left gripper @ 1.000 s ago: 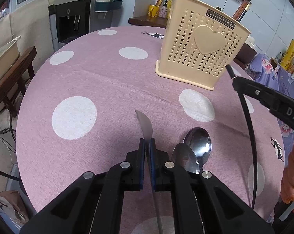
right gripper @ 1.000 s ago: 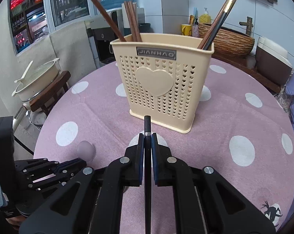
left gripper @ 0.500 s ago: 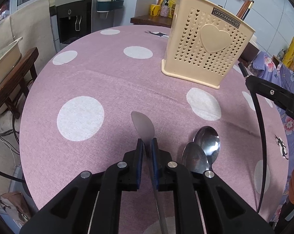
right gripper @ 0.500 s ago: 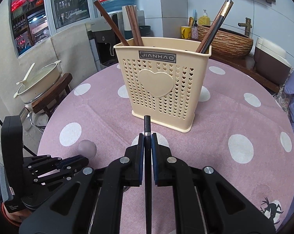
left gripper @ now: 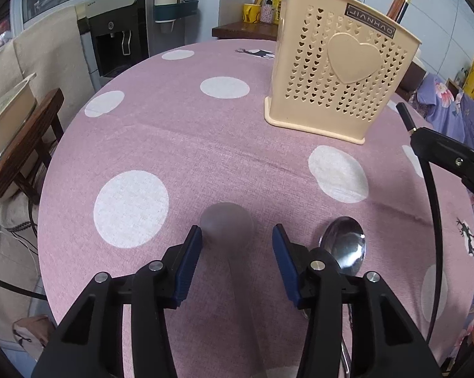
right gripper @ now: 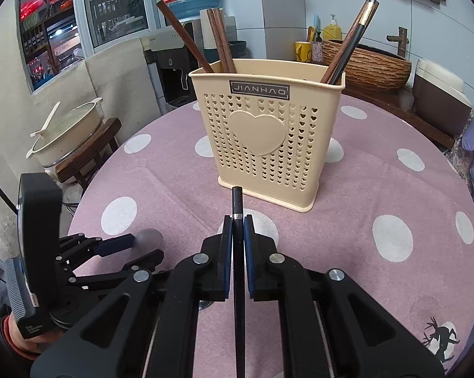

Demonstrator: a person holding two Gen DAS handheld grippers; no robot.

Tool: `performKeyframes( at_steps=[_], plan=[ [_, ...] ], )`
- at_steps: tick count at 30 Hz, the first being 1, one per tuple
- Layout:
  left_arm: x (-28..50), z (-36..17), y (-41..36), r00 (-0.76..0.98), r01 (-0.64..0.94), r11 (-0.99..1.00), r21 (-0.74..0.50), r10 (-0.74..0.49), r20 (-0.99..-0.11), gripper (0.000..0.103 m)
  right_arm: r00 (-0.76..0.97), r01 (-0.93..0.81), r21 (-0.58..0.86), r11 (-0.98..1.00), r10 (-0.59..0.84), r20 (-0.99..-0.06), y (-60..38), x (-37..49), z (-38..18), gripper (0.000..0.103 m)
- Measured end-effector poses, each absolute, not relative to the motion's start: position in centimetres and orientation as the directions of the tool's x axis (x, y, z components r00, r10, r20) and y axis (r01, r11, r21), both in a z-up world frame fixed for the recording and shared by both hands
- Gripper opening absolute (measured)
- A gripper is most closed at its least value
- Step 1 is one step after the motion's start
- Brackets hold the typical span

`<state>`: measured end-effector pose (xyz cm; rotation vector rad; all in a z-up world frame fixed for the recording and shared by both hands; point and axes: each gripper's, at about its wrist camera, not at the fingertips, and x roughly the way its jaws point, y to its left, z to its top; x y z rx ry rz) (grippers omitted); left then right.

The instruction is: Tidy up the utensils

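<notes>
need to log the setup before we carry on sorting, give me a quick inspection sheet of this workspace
surface: round table under a pink polka-dot cloth, lightly creased
job's things: cream utensil holder upright with chopsticks in it; blurred spoon between the left jaws; second spoon lying beside it; black chopstick
clutter: nothing seen on the cloth
grippers: left gripper open, jaws just been opening, pads off the blurred spoon; right gripper shut on the black chopstick
cables: black cable hanging by the right gripper
surroundings: water dispenser, lidded pot on a wooden stool, woven basket
</notes>
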<state>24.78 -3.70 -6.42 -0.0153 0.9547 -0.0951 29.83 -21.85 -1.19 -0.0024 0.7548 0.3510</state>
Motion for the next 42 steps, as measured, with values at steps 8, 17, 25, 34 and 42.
performKeyframes(
  at_steps=[8,17,25,34,42],
  plan=[
    [25.4,-6.4,-4.3,0.574,0.078,0.997,-0.009,-0.053,-0.817,0.036,0.674,-0.305,0.132,0.943,0.312,-0.669,-22.2,29.9,-1.3,0.008],
    [24.6,-2.8,-3.3,0.645,0.088,0.988,-0.131,-0.156,-0.748,0.036,0.703,-0.3,0.17,0.939,0.338,-0.626,-23.5,28.9,0.8,0.008],
    [23.5,2.7,-2.5,0.764,0.101,0.979,-0.179,-0.192,-0.616,0.036,0.773,-0.307,0.168,0.937,0.348,-0.53,-24.8,26.3,6.0,0.008],
    [24.5,2.5,-2.7,0.75,0.113,0.981,-0.161,-0.19,-0.634,0.005,0.795,-0.297,0.147,0.944,0.329,-0.509,-25.0,25.8,7.5,0.008],
    [28.1,0.2,-2.9,0.697,0.117,0.988,-0.101,-0.154,-0.7,0.067,0.797,-0.284,0.161,0.945,0.326,-0.509,-25.3,25.7,7.4,0.008]
  ],
)
